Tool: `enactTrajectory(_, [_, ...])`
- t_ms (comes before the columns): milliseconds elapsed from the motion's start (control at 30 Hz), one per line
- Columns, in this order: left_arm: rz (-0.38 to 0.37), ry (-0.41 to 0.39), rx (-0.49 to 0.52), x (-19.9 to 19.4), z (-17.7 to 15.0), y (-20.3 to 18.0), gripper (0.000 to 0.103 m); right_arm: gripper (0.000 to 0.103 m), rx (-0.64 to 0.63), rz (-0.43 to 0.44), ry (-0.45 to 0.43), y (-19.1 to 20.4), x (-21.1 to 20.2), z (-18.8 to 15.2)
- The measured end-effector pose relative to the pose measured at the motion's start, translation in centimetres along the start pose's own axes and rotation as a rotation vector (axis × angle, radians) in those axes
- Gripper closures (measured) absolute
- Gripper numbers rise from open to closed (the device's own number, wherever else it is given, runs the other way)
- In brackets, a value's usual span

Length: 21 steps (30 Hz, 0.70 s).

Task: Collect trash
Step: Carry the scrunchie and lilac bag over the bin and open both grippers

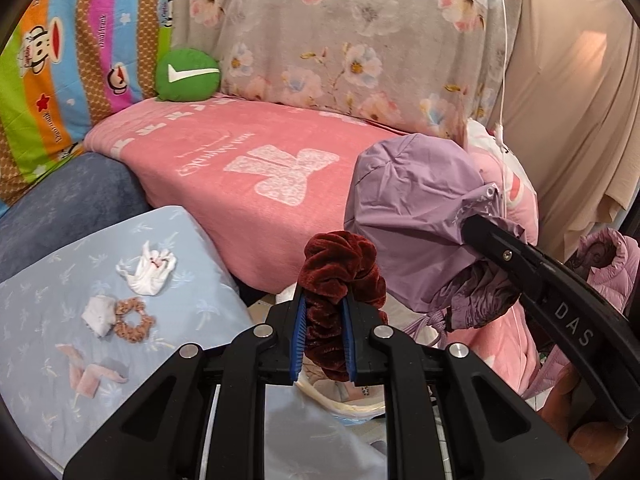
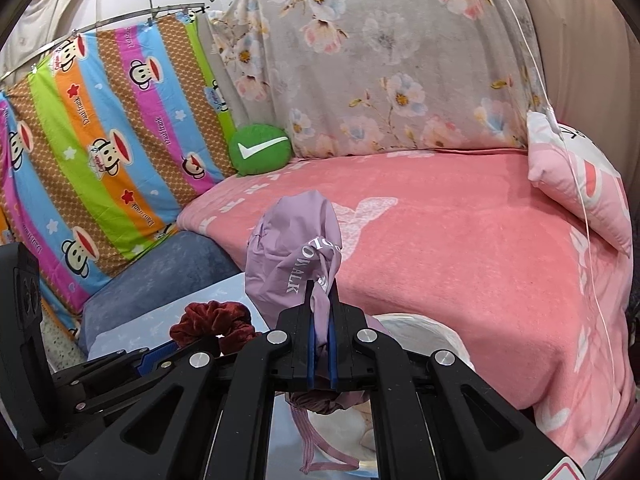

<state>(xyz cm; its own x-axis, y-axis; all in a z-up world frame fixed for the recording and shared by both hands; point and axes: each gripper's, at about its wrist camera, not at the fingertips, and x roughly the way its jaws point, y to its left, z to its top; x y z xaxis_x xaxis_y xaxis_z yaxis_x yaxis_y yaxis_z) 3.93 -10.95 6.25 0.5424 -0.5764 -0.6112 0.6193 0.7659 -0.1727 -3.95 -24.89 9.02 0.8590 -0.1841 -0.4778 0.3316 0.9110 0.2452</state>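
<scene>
Clamping a scrunchie (image 1: 340, 300), the left gripper (image 1: 324, 332) tilts downward.

A crumpled white tissue (image 1: 146, 272) with a red spot lies at the left of the left wrist view on light blue bedding. Below it sits a smaller white wad (image 1: 98, 314); pink paper scraps (image 1: 90, 376) lie lower left.

Plush velvet scrunchie (image 1: 340, 280), crinkly matt nylon pouch (image 1: 412, 216), fuzzy pink terry blanket (image 1: 240, 148).
</scene>
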Motion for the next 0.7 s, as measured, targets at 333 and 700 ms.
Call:
enactTrajectory(333, [-0.035,0.037,0.033,2.9,-0.1,-2.1,0.076,0.098,0.032,-0.033,0.013,-2.5,1.1,-0.1])
enactTrajectory(700, [0.041,0.005,0.049,3.4,0.1,-1.7,0.026,0.077,0.034,-0.048,0.014,-2.5,2.6,-0.2])
